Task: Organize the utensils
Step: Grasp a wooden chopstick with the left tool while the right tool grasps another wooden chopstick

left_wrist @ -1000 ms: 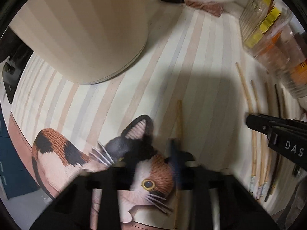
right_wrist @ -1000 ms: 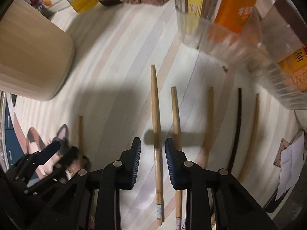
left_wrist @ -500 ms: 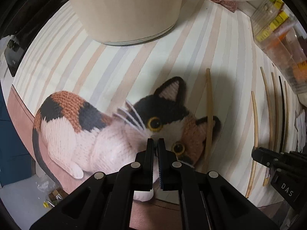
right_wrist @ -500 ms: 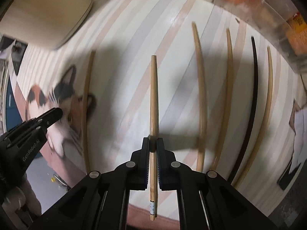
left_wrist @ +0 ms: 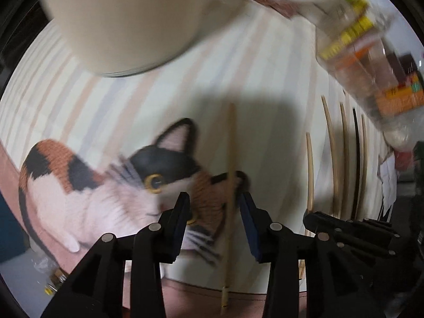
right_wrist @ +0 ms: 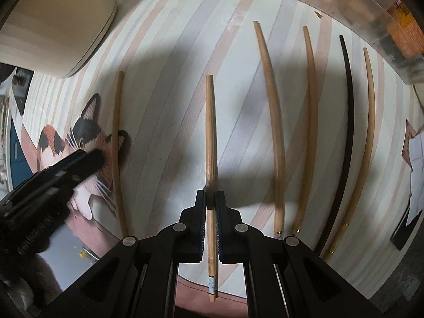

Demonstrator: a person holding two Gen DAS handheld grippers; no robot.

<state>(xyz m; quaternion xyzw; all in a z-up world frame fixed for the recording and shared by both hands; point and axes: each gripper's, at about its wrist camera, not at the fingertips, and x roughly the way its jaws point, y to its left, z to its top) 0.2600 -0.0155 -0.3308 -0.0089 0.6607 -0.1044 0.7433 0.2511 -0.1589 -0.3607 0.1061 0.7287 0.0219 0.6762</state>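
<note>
Several chopsticks lie on a striped tablecloth (right_wrist: 172, 53) printed with a cat. My right gripper (right_wrist: 210, 204) is shut on one wooden chopstick (right_wrist: 210, 132), which points away from me. To its right lie three pale chopsticks (right_wrist: 273, 119) and a black chopstick (right_wrist: 349, 132) in a row. Another wooden chopstick (left_wrist: 230, 172) lies across the cat's ear, between the fingers of my left gripper (left_wrist: 214, 212). That gripper's jaws are opening and the pads do not touch the stick. The same stick (right_wrist: 116, 145) and the left gripper (right_wrist: 87, 159) show at the left of the right wrist view.
A large beige round container (left_wrist: 124, 21) stands at the back left. A clear plastic box (left_wrist: 371, 66) of packets sits at the back right, close to the chopstick tips. The table's front edge runs just below both grippers. Papers (right_wrist: 416, 159) lie at the far right.
My right gripper closed on the wooden chopstick and carried it left, away from the row. My left gripper, shut half a second ago, shifted right and opened astride the chopstick on the cat.
</note>
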